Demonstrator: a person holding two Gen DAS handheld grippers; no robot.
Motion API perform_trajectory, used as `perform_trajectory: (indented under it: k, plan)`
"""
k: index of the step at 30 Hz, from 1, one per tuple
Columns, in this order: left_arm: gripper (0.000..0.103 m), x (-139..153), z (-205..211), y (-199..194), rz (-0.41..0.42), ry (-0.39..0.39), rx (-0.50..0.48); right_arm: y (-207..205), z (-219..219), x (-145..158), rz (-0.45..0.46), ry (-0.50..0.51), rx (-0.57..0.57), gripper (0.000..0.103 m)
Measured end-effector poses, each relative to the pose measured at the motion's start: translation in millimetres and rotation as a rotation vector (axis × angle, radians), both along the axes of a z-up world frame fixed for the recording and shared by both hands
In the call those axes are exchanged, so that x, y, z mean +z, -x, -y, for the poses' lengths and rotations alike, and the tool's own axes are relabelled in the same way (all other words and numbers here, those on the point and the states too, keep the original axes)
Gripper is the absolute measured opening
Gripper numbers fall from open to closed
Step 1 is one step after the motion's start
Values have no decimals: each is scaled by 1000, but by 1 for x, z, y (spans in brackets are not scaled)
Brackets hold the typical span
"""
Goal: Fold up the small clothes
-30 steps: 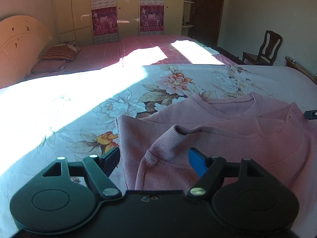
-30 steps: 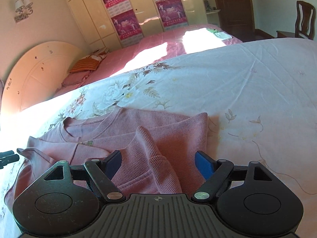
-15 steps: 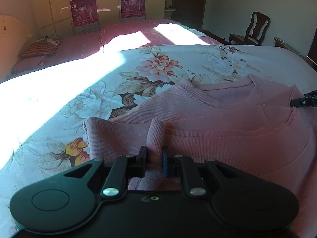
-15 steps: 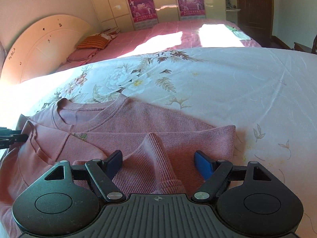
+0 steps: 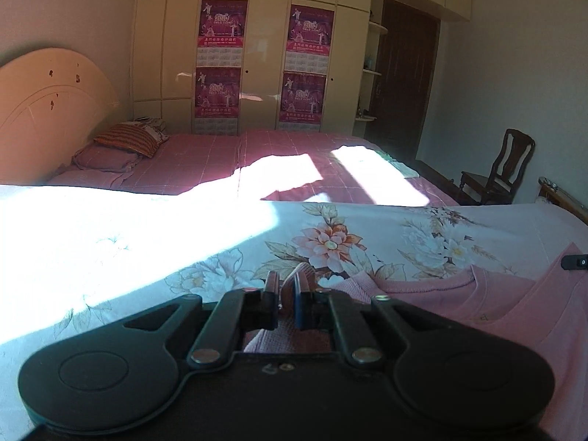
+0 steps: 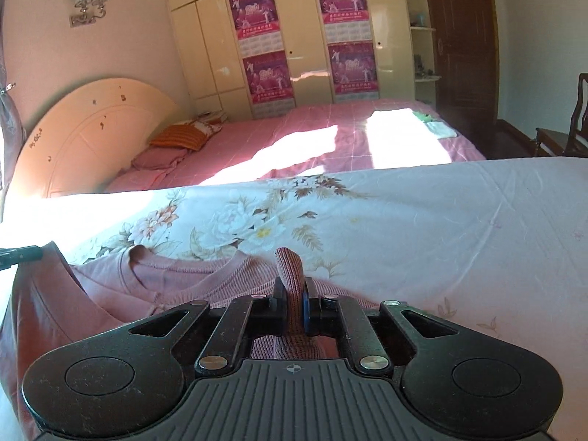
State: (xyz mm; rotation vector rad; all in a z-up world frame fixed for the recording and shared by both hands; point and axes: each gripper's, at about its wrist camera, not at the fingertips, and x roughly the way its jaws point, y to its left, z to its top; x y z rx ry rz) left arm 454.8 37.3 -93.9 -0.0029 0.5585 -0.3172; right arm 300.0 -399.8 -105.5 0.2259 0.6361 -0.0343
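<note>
A pink knit sweater lies flat on the floral bedsheet, collar toward the far side. My left gripper is at the sweater's left edge. Its jaws are closing tight on a pinched-up fold of the knit, and the pads press the cloth. In the right wrist view the same sweater spreads to the left. My right gripper is closing on an upright fold at the right edge, gripped between its pads. Each gripper's tip shows in the other's view: the right gripper's tip and the left gripper's tip.
Beyond the floral sheet stands a second bed with a pink cover, pillows and a curved headboard. Cream wardrobes with posters line the far wall. A dark door and wooden chair are at the right.
Both grippers were open around folds of the sweater's edges; the left shut first, then the right. Both have since lifted and tipped up, raising the pinched cloth.
</note>
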Motion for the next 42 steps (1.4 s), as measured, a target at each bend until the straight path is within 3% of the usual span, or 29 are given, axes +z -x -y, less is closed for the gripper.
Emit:
perform_trajectory:
  k: [7,9,14,16,17,18,20,26,30,33,36,42]
  plan:
    - [6,-14,17,-32,3,-21,105,-29,8,-7,28,0,-100,7]
    - [0,-22,20,-42,-12,-48,146,-39,11,-13,13,11,-125,7]
    - [0,-61,23,-49,-99,-185,178,-55,12,-53,-126,52,-145,7]
    - [0,-67,16,-39,-113,-180,174,-50,11,-62,-144,73,-147,7]
    - [0,-65,14,-34,-104,-188,170,-49,14,-60,-141,65,-161,12]
    - [3,-62,13,-31,-104,-190,160,-46,17,-56,-134,63,-184,34]
    - [13,-52,10,-22,-108,-171,139,-35,19,-42,-86,65,-199,60]
    - [15,-28,20,12,-104,-134,3,-1,-12,-19,-68,82,-53,60]
    - [19,-43,36,37,-138,-158,-73,20,-41,-30,-103,101,22,60]
    - [19,-66,36,46,-186,-221,-57,36,-51,-45,-149,105,34,60]
    - [20,-73,33,61,-133,-253,-39,50,-57,-65,-209,181,73,60]
    - [16,-56,18,79,-167,-206,11,73,-48,-53,-228,159,47,60]
